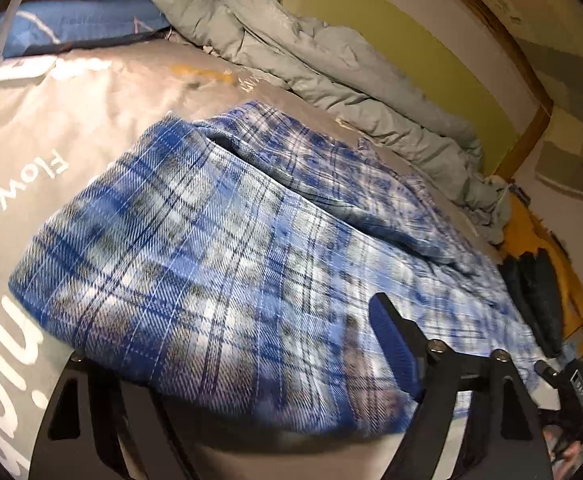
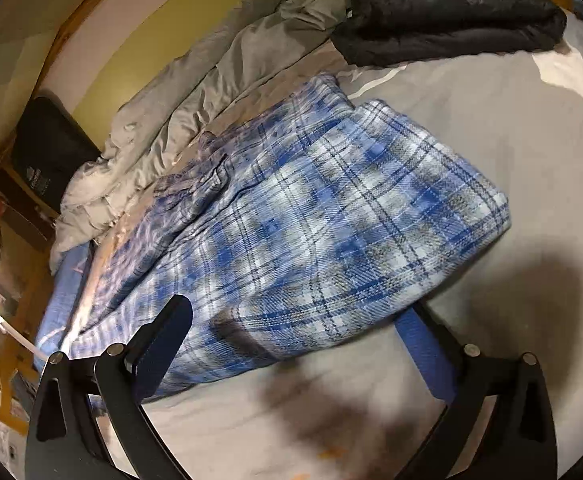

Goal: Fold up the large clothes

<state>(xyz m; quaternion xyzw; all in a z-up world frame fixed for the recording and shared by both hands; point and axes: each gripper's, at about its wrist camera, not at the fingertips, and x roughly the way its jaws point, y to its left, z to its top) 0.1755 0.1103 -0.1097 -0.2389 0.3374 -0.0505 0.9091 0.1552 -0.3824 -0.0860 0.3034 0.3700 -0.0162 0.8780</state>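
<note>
Plaid shirt spread mid-frame on grey bedsheet, crumpled grey duvet along upper edge. Left gripper spread wide, hem draped between fingers. Right gripper likewise parted around near hem.

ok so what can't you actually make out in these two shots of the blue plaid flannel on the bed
- Left wrist view: the left gripper has its left finger hidden under the blue plaid flannel garment; whether it pinches cloth is unclear.
- Right wrist view: the right gripper has its fingertips partly covered by the flannel's near edge.
- Both views: motion blur smears the garment's far half, so sleeves or collar cannot be told.
- Left wrist view: white lettering on the grey bedcover is cut off by the edge.
</note>
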